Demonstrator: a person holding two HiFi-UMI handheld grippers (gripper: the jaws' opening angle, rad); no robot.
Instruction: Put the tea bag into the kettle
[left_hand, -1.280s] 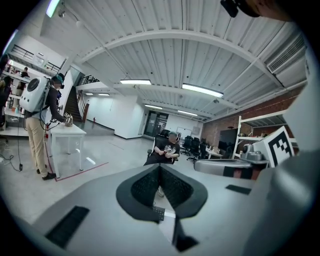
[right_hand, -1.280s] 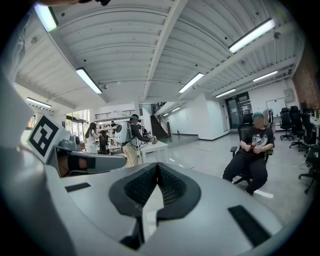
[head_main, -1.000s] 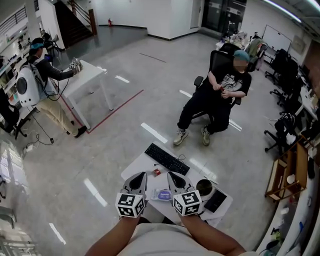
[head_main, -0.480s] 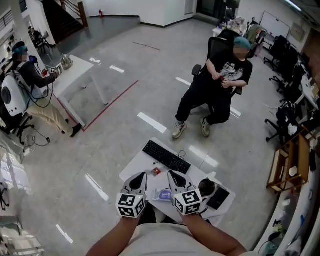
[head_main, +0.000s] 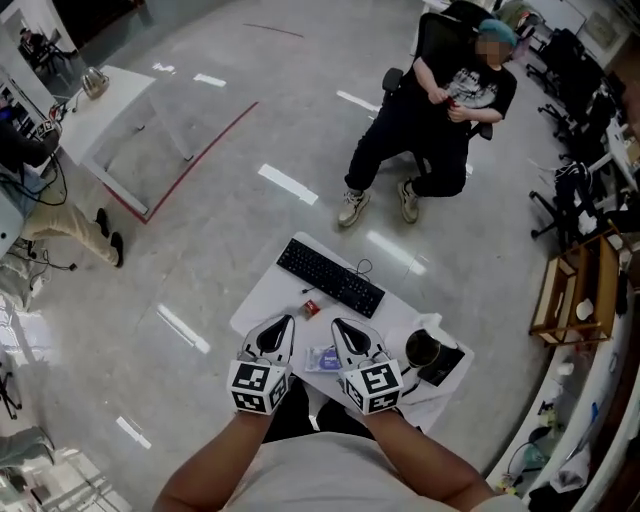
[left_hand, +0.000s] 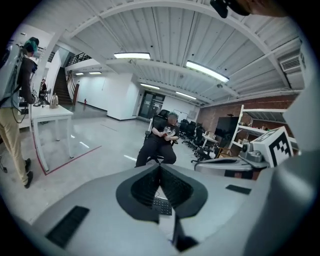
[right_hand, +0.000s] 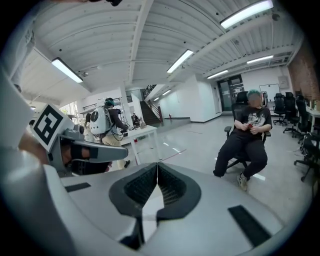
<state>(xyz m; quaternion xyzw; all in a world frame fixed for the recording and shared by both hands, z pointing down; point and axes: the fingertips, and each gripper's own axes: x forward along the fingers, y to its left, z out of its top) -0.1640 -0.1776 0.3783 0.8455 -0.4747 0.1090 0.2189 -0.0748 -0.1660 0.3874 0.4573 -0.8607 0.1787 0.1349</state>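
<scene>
Left gripper (head_main: 285, 321) and right gripper (head_main: 338, 323) dropped toward table (head_main: 272, 296).

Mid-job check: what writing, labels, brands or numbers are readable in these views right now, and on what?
No text can be read in any view.
Packet on the white table: some print, too small to read.
Keyboard: key legends too small.
Seated person's black shirt: white print, blurred.
Cubes on the left gripper and right gripper: black-and-white square patterns only, no letters.
</scene>
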